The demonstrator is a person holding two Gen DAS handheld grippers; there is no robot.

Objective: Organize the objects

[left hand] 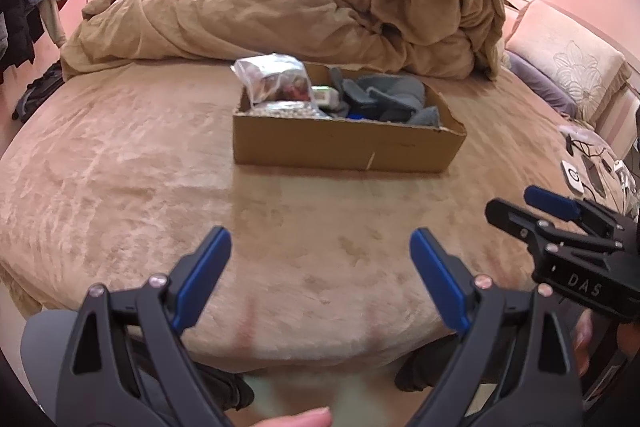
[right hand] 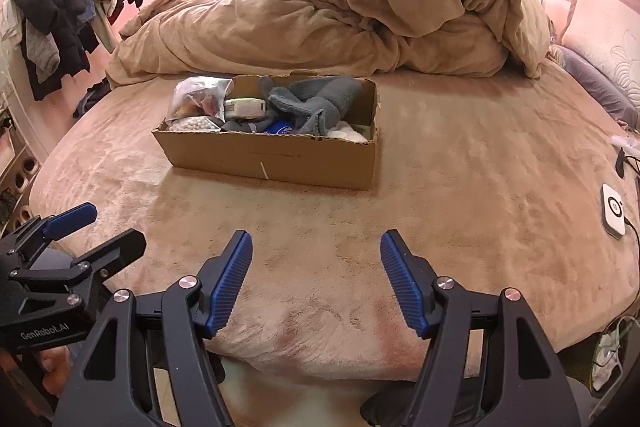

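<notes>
A shallow cardboard box point(left hand: 344, 147) sits on the bed point(left hand: 140, 187), just above the middle of the frame in the left wrist view and slightly left of centre in the right wrist view point(right hand: 272, 159). Inside it, at the left end, a clear plastic bag point(right hand: 200, 99) stands against the wall, with a bag of small white beads point(right hand: 192, 125) in front of it. Next to these lies a white packet point(right hand: 245, 107), then a grey fleece cloth point(right hand: 316, 99) heaped across the middle, a blue item point(right hand: 280, 127) half buried beneath it that could be a lid, and something white point(right hand: 352, 135) at the right end.

Behind the box a tan blanket point(left hand: 320, 7) is piled high. Dark clothes point(right hand: 68, 7) hang at the upper left. A white square device point(right hand: 613, 211) with a cable lies at the right edge of the bed.

Both tools hang over the near edge of the bed, well apart from the box. The left hand-held gripper point(left hand: 320, 275) has its jaws spread wide with nothing between them; the right hand-held gripper point(right hand: 316, 279) is parted somewhat less, also empty.
</notes>
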